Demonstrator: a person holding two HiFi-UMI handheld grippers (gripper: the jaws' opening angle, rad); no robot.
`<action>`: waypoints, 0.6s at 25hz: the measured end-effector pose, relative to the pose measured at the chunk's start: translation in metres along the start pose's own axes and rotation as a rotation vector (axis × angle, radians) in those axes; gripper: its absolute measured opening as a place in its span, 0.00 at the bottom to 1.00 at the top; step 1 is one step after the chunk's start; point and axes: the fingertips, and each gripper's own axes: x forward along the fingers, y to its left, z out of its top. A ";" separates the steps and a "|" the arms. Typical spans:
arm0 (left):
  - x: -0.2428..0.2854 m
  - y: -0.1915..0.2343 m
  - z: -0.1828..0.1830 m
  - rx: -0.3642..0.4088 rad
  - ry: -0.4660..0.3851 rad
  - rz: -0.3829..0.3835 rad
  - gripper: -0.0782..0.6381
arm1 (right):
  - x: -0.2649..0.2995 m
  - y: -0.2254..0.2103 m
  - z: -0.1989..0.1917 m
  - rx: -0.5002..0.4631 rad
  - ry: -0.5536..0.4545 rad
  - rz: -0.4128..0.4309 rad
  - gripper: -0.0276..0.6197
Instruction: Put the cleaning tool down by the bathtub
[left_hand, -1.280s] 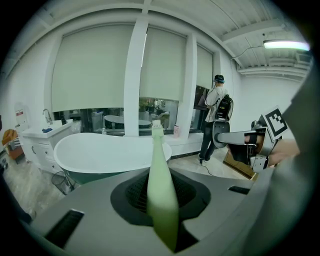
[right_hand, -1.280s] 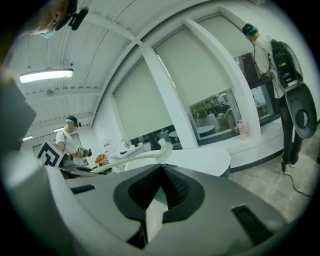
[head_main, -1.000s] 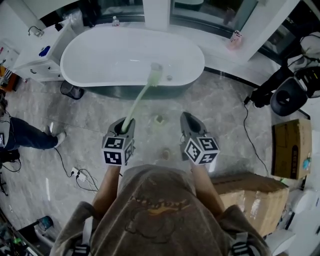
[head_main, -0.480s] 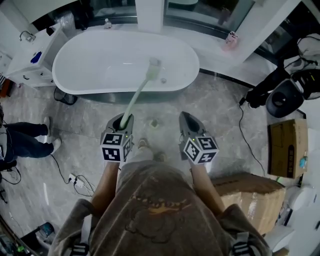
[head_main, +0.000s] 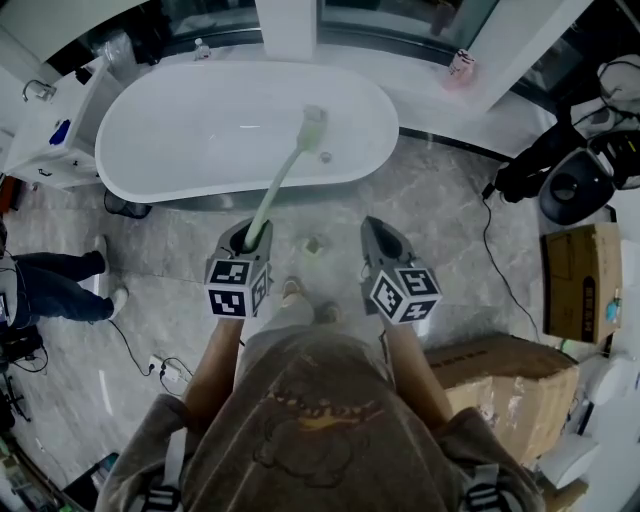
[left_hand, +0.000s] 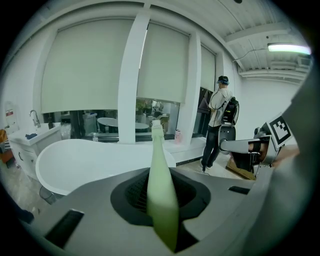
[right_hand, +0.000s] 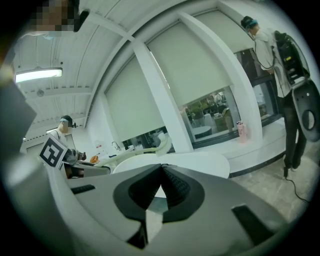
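Pale green cleaning tool (head_main: 283, 180), long and thin, with a small brush-like head at the far end. Clamped by its thick lower end between the jaws of the left claw (head_main: 247, 236). Slanting away from that claw toward 1 o'clock, the head seen from above over the inside of the white bathtub (head_main: 190, 130), apparently resting on nothing.

Probably light plastic, fairly stiff yet slightly bent along the handle, so likely to sway at the head when tilted. Smooth, tapered and perhaps wet, therefore possibly slippery. Better to keep hold of the thick end, full between the pads, and not of the narrow neck. Not fragile by the look, so no harm expected from a low release.

Grey marble floor (head_main: 440, 220) in front of the tub wall at 12 o'clock, a likely place for laying the tool flat. One small pale thing (head_main: 312, 244) lying there, too small to name.

Right claw (head_main: 378, 236) at 3 o'clock of the left one, jaws together, nothing between them. Cardboard box (head_main: 580, 290) well apart, farther toward 3 o'clock.
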 end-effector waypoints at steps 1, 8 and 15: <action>0.004 0.000 -0.001 0.000 0.006 -0.004 0.21 | 0.003 -0.002 -0.002 0.005 0.003 -0.003 0.04; 0.035 0.000 -0.013 0.013 0.042 -0.036 0.21 | 0.020 -0.017 -0.019 0.020 0.027 -0.038 0.04; 0.067 0.000 -0.047 0.019 0.095 -0.062 0.21 | 0.030 -0.037 -0.051 0.053 0.049 -0.088 0.04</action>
